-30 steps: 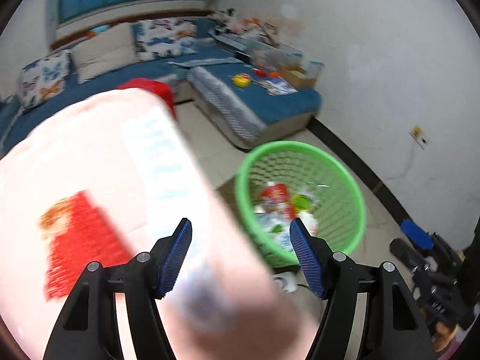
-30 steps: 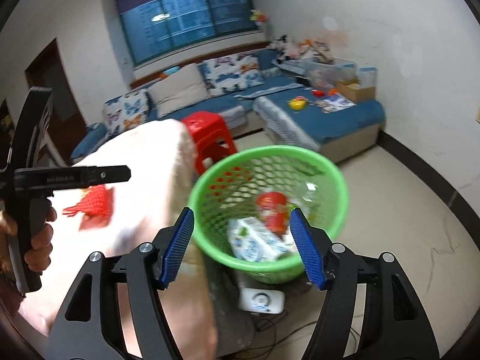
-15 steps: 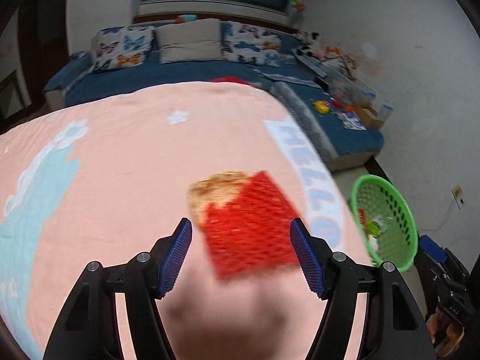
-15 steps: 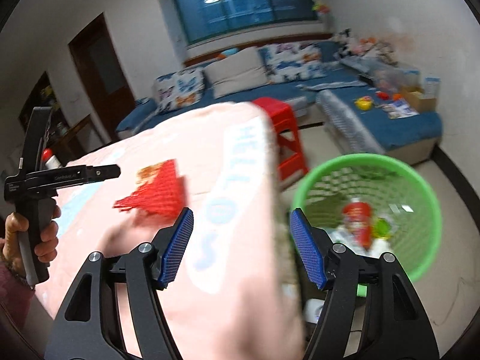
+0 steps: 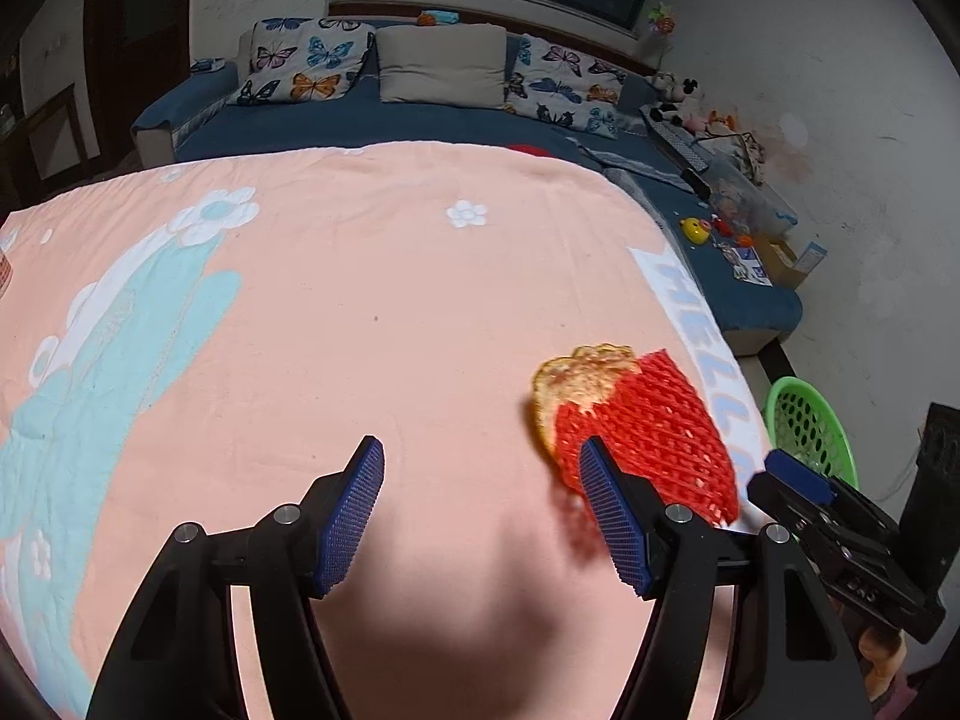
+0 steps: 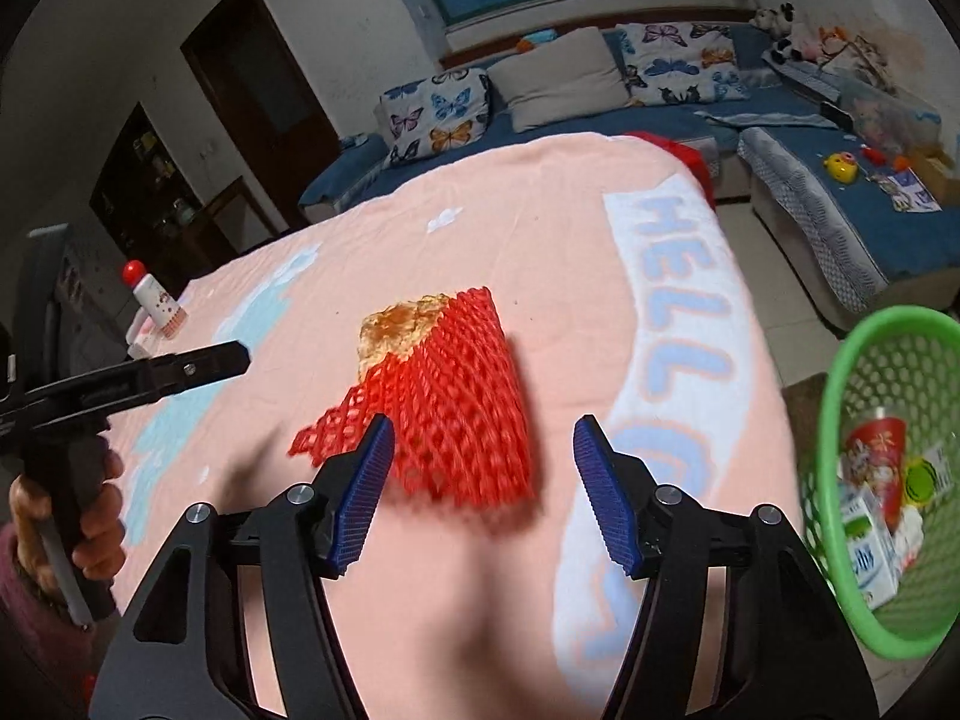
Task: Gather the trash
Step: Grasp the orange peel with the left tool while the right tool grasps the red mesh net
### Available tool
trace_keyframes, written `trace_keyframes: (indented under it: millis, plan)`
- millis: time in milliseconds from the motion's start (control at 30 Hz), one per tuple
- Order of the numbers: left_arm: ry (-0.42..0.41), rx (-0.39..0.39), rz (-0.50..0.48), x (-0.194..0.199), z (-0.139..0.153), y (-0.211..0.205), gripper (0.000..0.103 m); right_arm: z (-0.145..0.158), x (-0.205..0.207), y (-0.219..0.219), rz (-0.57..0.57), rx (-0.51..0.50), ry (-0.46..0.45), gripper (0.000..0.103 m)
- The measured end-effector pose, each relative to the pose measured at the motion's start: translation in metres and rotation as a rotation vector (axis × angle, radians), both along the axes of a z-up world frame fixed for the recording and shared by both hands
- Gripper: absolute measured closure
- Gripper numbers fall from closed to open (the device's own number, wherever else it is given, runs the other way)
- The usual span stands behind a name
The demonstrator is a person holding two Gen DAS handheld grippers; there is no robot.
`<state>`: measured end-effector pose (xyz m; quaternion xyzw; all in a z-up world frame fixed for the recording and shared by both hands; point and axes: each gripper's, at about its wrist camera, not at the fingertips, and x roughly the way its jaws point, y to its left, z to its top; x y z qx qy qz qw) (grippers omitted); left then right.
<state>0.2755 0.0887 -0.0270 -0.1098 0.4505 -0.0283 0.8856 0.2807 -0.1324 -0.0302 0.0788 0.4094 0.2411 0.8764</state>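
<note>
Red foam net with peel lies near the pink blanket's right edge; left gripper and right gripper both gape wide, holding nothing.

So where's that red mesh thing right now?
The red foam net lies on the pink blanket, just ahead of the open right gripper, with a peel at its far end, left of the green basket.

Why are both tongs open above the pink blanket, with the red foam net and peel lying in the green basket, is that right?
Not quite. The red foam net with the peel lies on the pink blanket, not in the green basket, as the right wrist view shows. The rest holds: the right tongs and left tongs are both open above the blanket.
</note>
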Motion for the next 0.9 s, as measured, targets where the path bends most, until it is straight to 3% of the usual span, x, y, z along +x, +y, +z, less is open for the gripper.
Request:
trace_keyframes:
  millis: [233, 367, 567, 900]
  plan:
    - [0.029, -0.018, 0.003, 0.015, -0.010, 0.002, 0.038, -0.016, 0.024, 0.014, 0.006, -0.024, 0.048, 0.048]
    - [0.049, -0.001, -0.008, 0.024, -0.019, -0.003, 0.038, -0.028, 0.030, 0.018, 0.018, -0.020, 0.076, 0.065]
    - [0.056, 0.012, -0.026, 0.038, -0.029, -0.011, 0.038, -0.019, 0.016, 0.011, 0.015, -0.025, 0.031, 0.085]
    - [0.073, 0.027, -0.058, 0.063, -0.047, -0.028, 0.038, 0.004, -0.016, -0.024, -0.024, -0.055, -0.048, 0.088]
